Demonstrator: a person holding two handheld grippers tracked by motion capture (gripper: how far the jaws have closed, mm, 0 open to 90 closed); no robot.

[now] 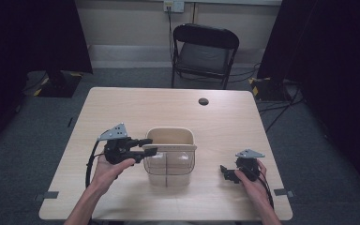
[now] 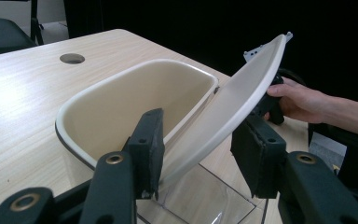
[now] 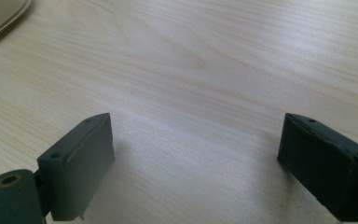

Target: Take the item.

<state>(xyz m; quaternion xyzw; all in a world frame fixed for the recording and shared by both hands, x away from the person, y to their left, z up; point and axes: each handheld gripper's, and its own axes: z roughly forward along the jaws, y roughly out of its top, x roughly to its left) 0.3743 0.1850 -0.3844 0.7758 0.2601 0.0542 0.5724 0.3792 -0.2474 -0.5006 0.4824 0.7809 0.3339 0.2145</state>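
Observation:
A basket with a cream rim (image 1: 168, 131) and clear walls stands mid-table. Its cream handle (image 1: 168, 146) spans the top, and in the left gripper view the handle (image 2: 233, 102) rises slanted over the cream rim (image 2: 74, 112). My left gripper (image 1: 151, 146) reaches in from the basket's left, its jaws set around the handle's near end (image 2: 200, 149). One pad (image 2: 151, 144) lies against the handle and the other sits a sliver off it. My right gripper (image 1: 224, 172) rests low over the table to the basket's right, jaws wide apart (image 3: 196, 154) over bare wood.
A round cable hole (image 1: 203, 101) sits in the table's far side. A black folding chair (image 1: 205, 51) stands behind the table. Dark curtains hang on both sides. The other hand (image 2: 298, 100) shows past the handle in the left gripper view.

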